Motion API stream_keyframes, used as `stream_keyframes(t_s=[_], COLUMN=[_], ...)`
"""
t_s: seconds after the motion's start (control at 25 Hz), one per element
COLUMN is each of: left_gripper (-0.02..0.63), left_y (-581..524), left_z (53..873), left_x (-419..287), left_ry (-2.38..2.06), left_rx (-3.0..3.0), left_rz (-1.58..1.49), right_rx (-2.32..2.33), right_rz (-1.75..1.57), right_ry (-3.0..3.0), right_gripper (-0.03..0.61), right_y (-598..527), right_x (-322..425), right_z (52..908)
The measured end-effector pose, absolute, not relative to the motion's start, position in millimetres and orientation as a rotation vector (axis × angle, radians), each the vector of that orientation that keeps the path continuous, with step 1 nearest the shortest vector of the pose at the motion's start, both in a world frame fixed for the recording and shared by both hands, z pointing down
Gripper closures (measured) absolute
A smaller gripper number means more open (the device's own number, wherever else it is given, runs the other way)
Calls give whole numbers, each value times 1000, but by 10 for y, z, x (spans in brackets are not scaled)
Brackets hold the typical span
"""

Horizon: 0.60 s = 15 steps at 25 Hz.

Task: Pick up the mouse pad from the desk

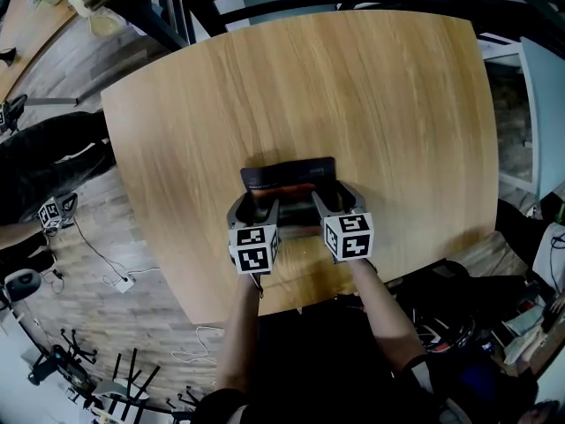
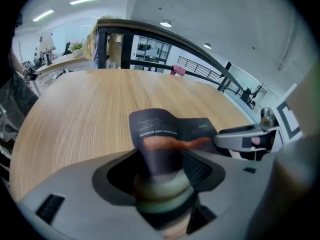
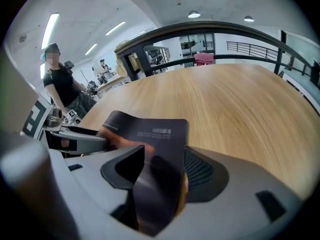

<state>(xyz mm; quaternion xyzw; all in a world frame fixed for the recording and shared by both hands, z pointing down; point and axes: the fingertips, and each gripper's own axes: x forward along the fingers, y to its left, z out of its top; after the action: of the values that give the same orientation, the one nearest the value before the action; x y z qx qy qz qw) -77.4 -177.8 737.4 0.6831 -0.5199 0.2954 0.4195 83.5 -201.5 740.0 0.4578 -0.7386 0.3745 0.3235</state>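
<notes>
In the head view, a black mouse pad [image 1: 290, 174] with a reddish stripe lies near the middle of the wooden counter [image 1: 388, 104]. Its far edge rests flat. Its near edge runs in under the two grippers, which sit side by side. The left gripper [image 1: 254, 203] takes the pad's near left part and the right gripper [image 1: 331, 200] its near right. Both point steeply down at it, probably so that a limp sheet would come up evenly from two corners.

In the left gripper view, the jaws stand wide apart. The mouse pad [image 2: 156, 130] runs up between them toward the camera, blurred where it is closest. The ribbed pad of the jaw at the picture's right shows bare beside it, so the sheet sits in the gap and is not pinched. The right gripper's jaw shows at the right edge, over the pad's other corner.

In the right gripper view, the jaws are likewise spread wide. The mouse pad [image 3: 150, 130] curves up through the gap, bowed, with its printed end flat on the wood beyond. Neither jaw seems to press on it. A person [image 3: 61, 86] stands in the background.
</notes>
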Motion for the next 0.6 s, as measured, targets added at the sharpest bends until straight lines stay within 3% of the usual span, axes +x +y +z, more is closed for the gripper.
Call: stream_keyframes(t_s=[0.6], left_gripper=[337], left_y=[-1784], left_z=[7361], left_x=[-788], left_ry=[-1325], left_rx=[1699], left_rz=[721], right_rx=[1037], right_rz=[1009], right_ry=[-2037], right_gripper=[350], right_y=[-1848], right_x=[281], right_z=[7379])
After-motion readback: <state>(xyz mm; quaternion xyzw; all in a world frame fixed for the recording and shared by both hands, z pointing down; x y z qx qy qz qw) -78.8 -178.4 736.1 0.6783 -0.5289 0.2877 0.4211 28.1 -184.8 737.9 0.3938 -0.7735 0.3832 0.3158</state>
